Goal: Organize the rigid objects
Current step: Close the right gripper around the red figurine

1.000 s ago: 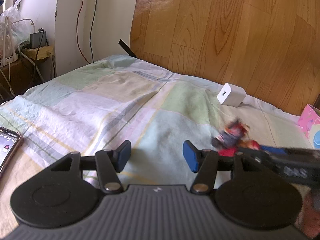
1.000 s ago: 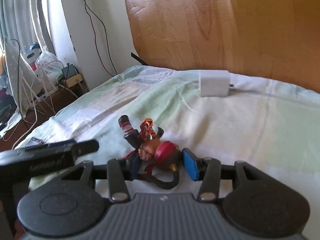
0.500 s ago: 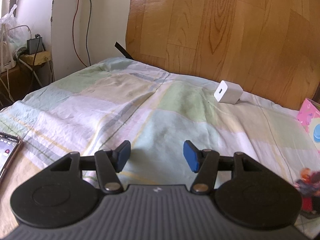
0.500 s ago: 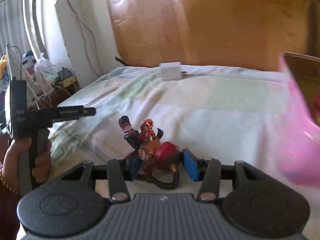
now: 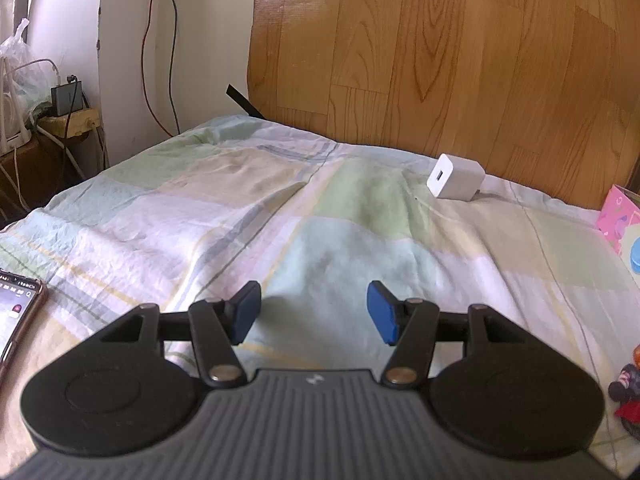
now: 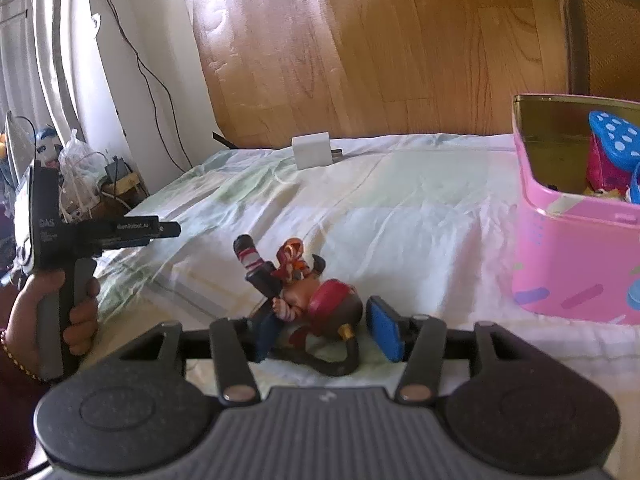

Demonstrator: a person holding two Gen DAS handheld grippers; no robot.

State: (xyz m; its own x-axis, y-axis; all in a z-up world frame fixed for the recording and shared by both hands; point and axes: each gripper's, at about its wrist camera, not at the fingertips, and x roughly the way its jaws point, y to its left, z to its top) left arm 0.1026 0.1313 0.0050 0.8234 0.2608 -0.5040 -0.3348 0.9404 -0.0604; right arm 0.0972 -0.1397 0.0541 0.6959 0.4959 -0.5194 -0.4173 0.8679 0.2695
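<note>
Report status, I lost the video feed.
Left gripper open, empty. Right gripper opening around figurine. Pink tin to its right, path clear.

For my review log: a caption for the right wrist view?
Right gripper jaws opening around a small red-and-black toy figurine on the pale bedsheet, beside a pink tin box.

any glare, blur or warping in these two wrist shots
Left wrist view: sharp at centre, the wood panel bows from fisheye, and the figurine at the right edge is cut off and soft. Right wrist view: sunlight washes out the bedsheet, the wall bends at left, the pink tin is slightly soft.
</note>
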